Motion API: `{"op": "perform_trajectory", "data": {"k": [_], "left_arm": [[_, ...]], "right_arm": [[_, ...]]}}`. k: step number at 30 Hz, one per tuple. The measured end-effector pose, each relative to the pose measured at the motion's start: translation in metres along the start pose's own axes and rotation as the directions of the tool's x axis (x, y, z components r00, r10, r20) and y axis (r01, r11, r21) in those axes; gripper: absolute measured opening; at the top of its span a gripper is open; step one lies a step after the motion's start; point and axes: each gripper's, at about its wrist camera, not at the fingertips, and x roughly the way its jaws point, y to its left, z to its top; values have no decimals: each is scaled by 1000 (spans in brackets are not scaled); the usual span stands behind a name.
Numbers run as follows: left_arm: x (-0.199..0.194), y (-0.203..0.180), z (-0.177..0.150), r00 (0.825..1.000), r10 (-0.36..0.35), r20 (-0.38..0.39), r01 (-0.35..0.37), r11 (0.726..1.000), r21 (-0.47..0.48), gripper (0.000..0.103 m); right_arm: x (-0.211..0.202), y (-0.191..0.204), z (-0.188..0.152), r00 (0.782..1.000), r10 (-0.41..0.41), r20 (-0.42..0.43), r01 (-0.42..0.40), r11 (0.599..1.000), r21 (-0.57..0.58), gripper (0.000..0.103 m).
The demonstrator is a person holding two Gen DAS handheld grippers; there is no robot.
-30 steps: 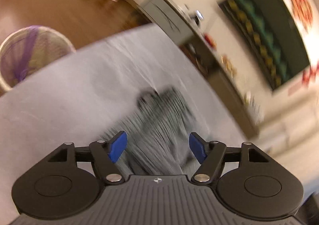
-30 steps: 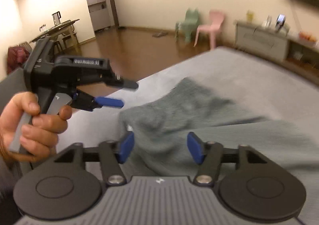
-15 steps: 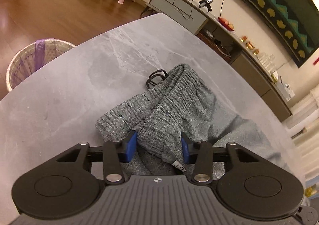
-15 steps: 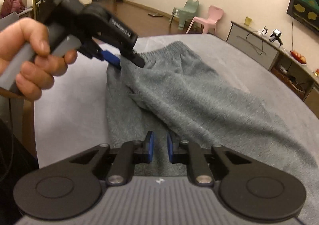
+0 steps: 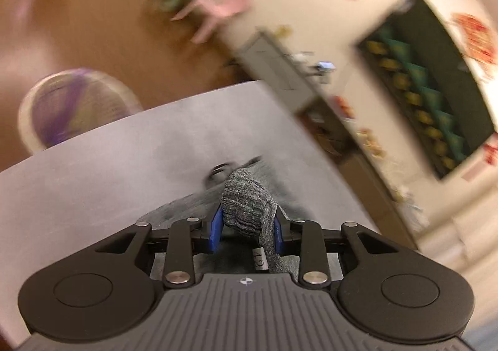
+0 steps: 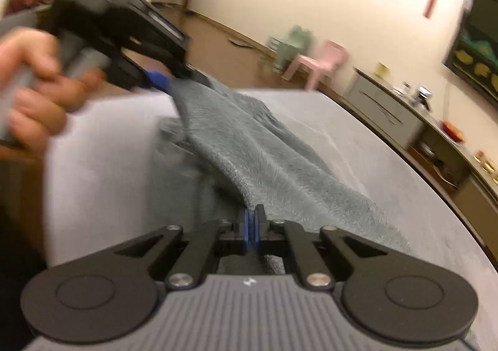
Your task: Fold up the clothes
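Grey knit trousers [image 6: 267, 158] lie on a grey marble table [image 6: 358, 133]. My left gripper [image 5: 247, 226] is shut on the ribbed waistband [image 5: 246, 204] and holds it lifted; a white size tag hangs below it. It also shows in the right wrist view [image 6: 162, 80], held by a hand at the far left. My right gripper [image 6: 251, 223] is shut on the fabric edge of the trousers, lifted off the table. The cloth stretches taut between both grippers.
A wicker bin [image 5: 74, 108] with a purple liner stands on the floor past the table's left edge. A low cabinet [image 6: 404, 120] runs along the right wall. Pink [image 6: 320, 61] and green small chairs stand far behind.
Both grippers have closed on the trousers and lifted them. The left one raised the waistband up and away; the right one pinched the fabric edge fully shut.
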Motion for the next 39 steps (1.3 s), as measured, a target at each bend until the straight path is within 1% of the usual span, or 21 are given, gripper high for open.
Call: {"op": "perform_trajectory", "data": {"k": [2, 4, 7, 9, 11, 12, 14, 15, 16, 17, 18, 21, 22, 23, 26, 29, 31, 32, 33, 36, 39], "left_arm": [[3, 6, 0, 998, 65, -19, -66, 998, -18, 34], [5, 2, -3, 991, 133, -16, -133, 991, 29, 34], [7, -6, -8, 973, 230, 3, -229, 968, 106, 34], [6, -14, -10, 965, 260, 25, -261, 955, 141, 34], [-3, -21, -13, 969, 239, 61, -245, 959, 141, 36], [-13, -22, -16, 969, 230, 85, -239, 964, 119, 40], [-34, -23, -23, 968, 214, 134, -225, 972, 70, 55], [-42, -22, -28, 966, 209, 155, -217, 975, 40, 58], [-48, -20, -33, 965, 206, 162, -212, 977, 24, 58], [-51, -19, -38, 967, 203, 157, -207, 978, 10, 58], [-47, -17, -42, 972, 200, 125, -202, 979, 2, 58], [-32, -9, -50, 982, 189, 18, -189, 981, -35, 58], [-24, -5, -51, 983, 184, -22, -185, 981, -51, 58], [-18, -1, -51, 983, 177, -50, -180, 981, -67, 58], [-10, 12, -48, 988, 145, -54, -150, 983, -103, 59], [-8, 10, -50, 988, 144, -52, -148, 985, -89, 60], [-7, 6, -51, 986, 158, -50, -161, 985, -64, 59], [-8, 5, -52, 985, 168, -42, -170, 984, -50, 47], [-13, 3, -51, 983, 183, -17, -184, 982, -32, 30], [-25, 1, -50, 974, 222, 38, -223, 975, 7, 24], [-18, -5, -49, 972, 232, 28, -232, 972, 24, 24]], "right_arm": [[12, 12, -6, 995, 78, -63, -80, 997, -24, 3], [33, 23, -18, 986, 111, -123, -118, 992, -45, 3], [43, 29, -24, 986, 113, -124, -119, 992, -45, 4], [44, 28, -23, 985, 122, -121, -128, 991, -42, 4], [43, 30, -26, 988, 105, -115, -116, 989, -88, 4], [39, 30, -26, 990, 99, -104, -110, 989, -100, 5], [28, 25, -22, 992, 113, -63, -118, 991, -70, 15], [23, 20, -19, 991, 128, -37, -129, 991, -42, 19], [21, 17, -16, 991, 132, -19, -133, 991, -31, 29], [20, 16, -13, 992, 127, -8, -127, 991, -36, 34], [24, 15, -10, 991, 132, -15, -132, 990, -45, 34], [46, 17, -6, 981, 172, -85, -179, 980, -86, 33], [53, 18, -6, 977, 185, -105, -196, 976, -99, 23], [56, 17, -4, 976, 186, -110, -196, 976, -97, 6], [48, 12, 5, 982, 172, -83, -176, 983, -49, 5], [22, 24, 11, 980, 196, -27, -197, 979, -44, 5], [25, 43, 5, 977, 208, -53, -213, 971, -112, 5], [32, 52, 0, 976, 203, -75, -212, 966, -146, 5], [41, 57, -6, 977, 191, -97, -205, 964, -169, 5], [45, 55, -13, 982, 175, -74, -185, 968, -170, 6], [31, 36, -18, 975, 205, -79, -214, 970, -115, 12]]}}
